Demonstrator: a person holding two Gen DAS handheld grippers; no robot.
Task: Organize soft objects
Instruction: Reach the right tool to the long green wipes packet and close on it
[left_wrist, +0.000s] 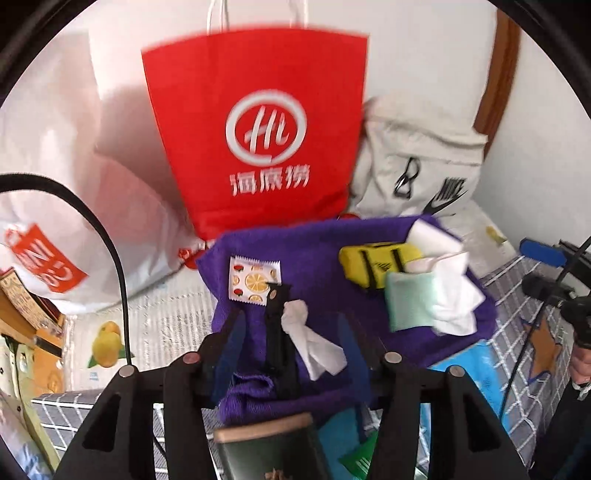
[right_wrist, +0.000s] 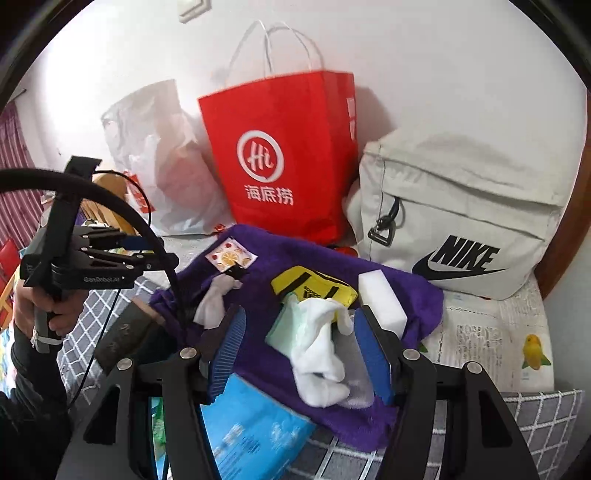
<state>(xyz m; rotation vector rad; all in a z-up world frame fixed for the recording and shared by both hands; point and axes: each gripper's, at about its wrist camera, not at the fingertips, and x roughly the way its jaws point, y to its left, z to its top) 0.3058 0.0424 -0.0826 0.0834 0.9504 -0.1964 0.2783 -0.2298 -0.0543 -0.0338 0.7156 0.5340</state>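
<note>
So the backdrop is three bags lined up along the white wall: a red paper bag (right_wrist: 284, 162) with rope handles standing upright in the middle, a white plastic bag (right_wrist: 166, 177) slumped to its left, and a grey Nike bag (right_wrist: 461, 218) to its right, zipped, so no idea what's in any of them. All the soft stuff sits outside the bags on a purple towel (right_wrist: 314, 258) spread in front. On the towel: a fruit-print sachet (left_wrist: 254, 280) near the back edge, a yellow Adidas pouch (right_wrist: 314, 288), a white sponge block (right_wrist: 380, 299) just beside it, a pale green cloth (left_wrist: 410, 299), a white sock (right_wrist: 321, 354) draped partly over the green cloth, and a twisted white tissue (left_wrist: 314, 339) next to a black strap (left_wrist: 277, 332). A blue packet (right_wrist: 251, 428) pokes out from under the towel's near edge, with a dark green tin (left_wrist: 273, 450) close by. The left gripper (left_wrist: 291, 350) hovers low over the towel, jaws wide apart straddling the tissue and strap, not touching them as far as I can tell. The right gripper (right_wrist: 310, 350) is also spread wide, its blue pads on either side of the sock, nothing pinched.
</note>
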